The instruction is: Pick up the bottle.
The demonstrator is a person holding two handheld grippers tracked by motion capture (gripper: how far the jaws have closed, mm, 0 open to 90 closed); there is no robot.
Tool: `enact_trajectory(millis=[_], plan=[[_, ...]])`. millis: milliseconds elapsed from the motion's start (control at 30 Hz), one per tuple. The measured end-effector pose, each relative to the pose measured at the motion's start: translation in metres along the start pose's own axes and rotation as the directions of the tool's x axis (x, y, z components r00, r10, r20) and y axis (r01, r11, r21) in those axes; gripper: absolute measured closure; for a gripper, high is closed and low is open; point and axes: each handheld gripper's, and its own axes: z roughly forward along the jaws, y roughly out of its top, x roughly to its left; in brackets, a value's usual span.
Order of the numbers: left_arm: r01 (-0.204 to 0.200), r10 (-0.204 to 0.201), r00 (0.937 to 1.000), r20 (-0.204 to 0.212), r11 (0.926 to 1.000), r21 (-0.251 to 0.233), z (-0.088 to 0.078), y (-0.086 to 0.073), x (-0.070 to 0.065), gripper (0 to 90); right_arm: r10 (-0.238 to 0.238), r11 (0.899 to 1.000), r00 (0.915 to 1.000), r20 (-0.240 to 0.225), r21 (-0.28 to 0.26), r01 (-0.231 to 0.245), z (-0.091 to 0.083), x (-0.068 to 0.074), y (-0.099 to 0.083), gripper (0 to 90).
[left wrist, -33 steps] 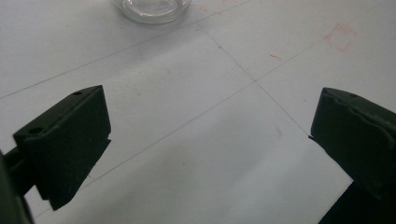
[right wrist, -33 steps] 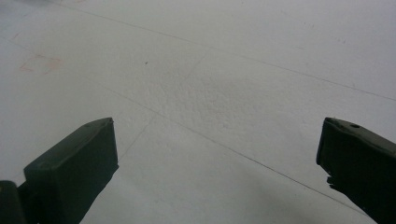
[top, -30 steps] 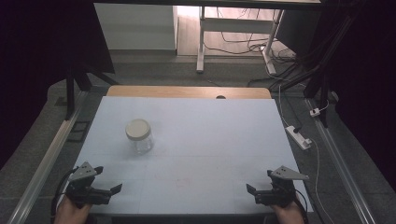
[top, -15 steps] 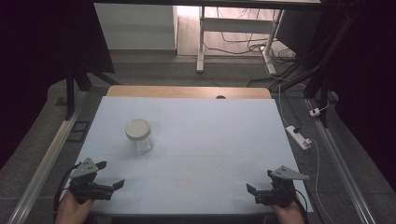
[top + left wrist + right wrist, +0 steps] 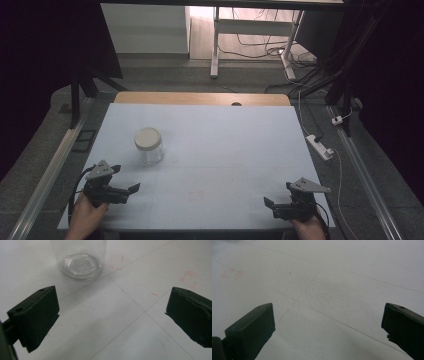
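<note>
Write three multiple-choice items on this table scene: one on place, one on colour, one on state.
1. Where does the clear glass jar stand on the white table?
A. nearer the left gripper
B. nearer the right gripper
C. at the far edge

2. What colour is the jar's round lid?
A. red
B. beige
C. black

3. How do the left gripper's jaws stand?
A. shut on the jar
B. shut, empty
C. open, empty

Answers: A, the jar sits on the left half; B, the lid looks pale beige; C, the jaws are wide apart, short of the jar.
</note>
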Motion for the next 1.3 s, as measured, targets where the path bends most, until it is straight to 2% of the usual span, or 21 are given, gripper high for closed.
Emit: enact_trajectory(millis=[233,300,433,767,1200,1300], plan=[[-0.005,0.005,1.0000,-0.005,0.9998,0.019,0.014,0.008,0.007,0.0,-0.002,1.000,1.0000,0.000,0.001,0.002,0.000,0.000,0.000,0.0],[0.001,-0.001,0.9999,-0.015,0.9999,0.012,0.016,0.010,0.008,0.0,-0.002,1.000,1.0000,0.000,0.001,0.002,0.000,0.000,0.000,0.0],[0.030,-0.030,0.9996,-0.002,0.9995,-0.005,0.023,0.016,0.014,0.0,-0.003,1.000,1.0000,0.000,0.001,0.003,0.000,0.000,0.000,0.0],[0.013,-0.013,0.9999,-0.001,0.9999,-0.007,0.034,0.026,0.026,0.0,-0.003,1.000,1.0000,0.000,0.002,0.003,0.000,0.000,0.000,0.0],[-0.013,0.013,0.9999,-0.005,0.9999,0.002,0.059,0.044,0.041,0.0,-0.001,1.000,1.0000,-0.001,0.002,0.001,0.000,0.000,0.000,0.0],[0.002,-0.002,1.0000,0.006,1.0000,-0.008,0.064,0.048,0.043,0.0,-0.001,1.000,1.0000,-0.001,0.002,0.001,0.000,0.000,0.000,0.0]])
